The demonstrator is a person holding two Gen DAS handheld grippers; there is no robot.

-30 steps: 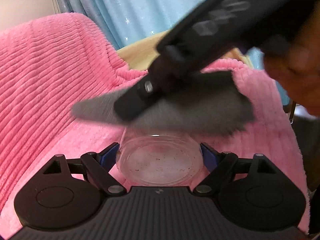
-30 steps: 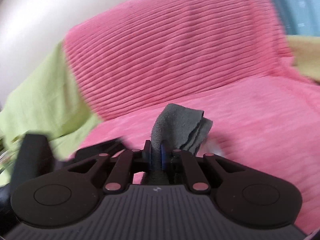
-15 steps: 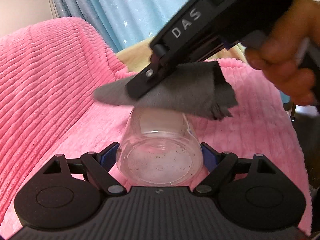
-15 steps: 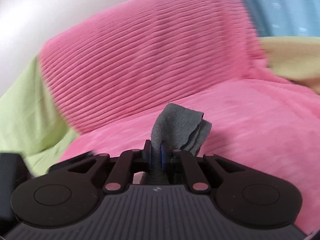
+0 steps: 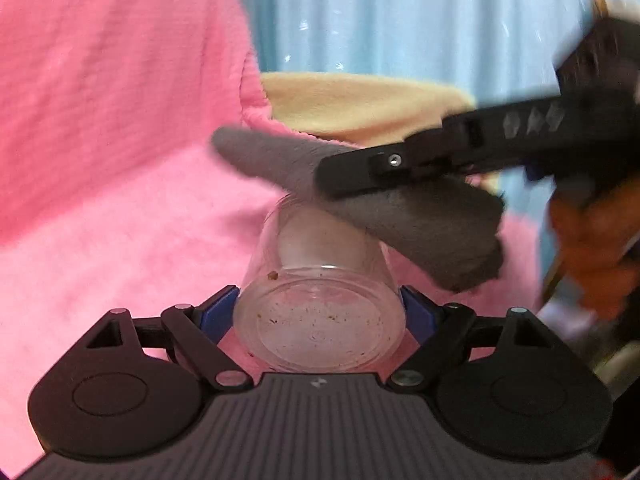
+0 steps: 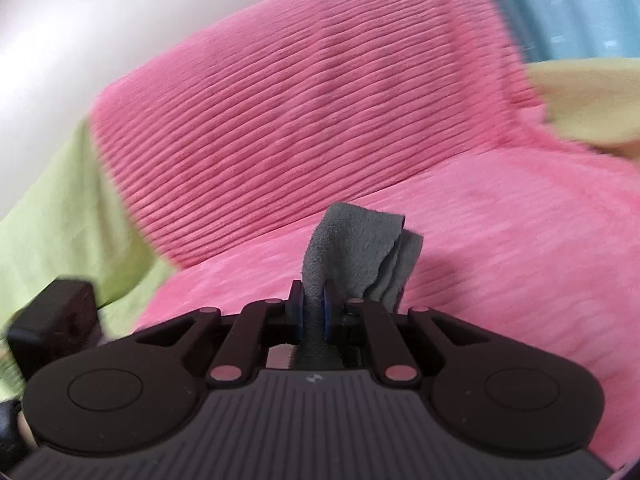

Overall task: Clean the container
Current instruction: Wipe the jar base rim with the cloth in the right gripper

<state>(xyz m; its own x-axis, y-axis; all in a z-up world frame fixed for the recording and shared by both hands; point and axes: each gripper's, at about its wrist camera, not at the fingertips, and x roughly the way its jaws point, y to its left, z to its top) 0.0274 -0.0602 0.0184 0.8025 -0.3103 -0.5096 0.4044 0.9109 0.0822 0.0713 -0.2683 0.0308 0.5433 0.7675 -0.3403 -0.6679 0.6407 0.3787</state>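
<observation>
Above a pink blanket (image 5: 120, 220), the left gripper (image 5: 320, 312) clamps a clear, light, slippery-looking plastic jar (image 5: 320, 304) by its base, while the right gripper (image 6: 314, 316), pinched on a soft grey cloth (image 5: 420, 220), lays it against the jar's far end.

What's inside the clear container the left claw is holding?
Brown specks and crumbs cling inside the clear container, mostly near its base. The gray cloth covers its far mouth, hiding the rim there.
</observation>
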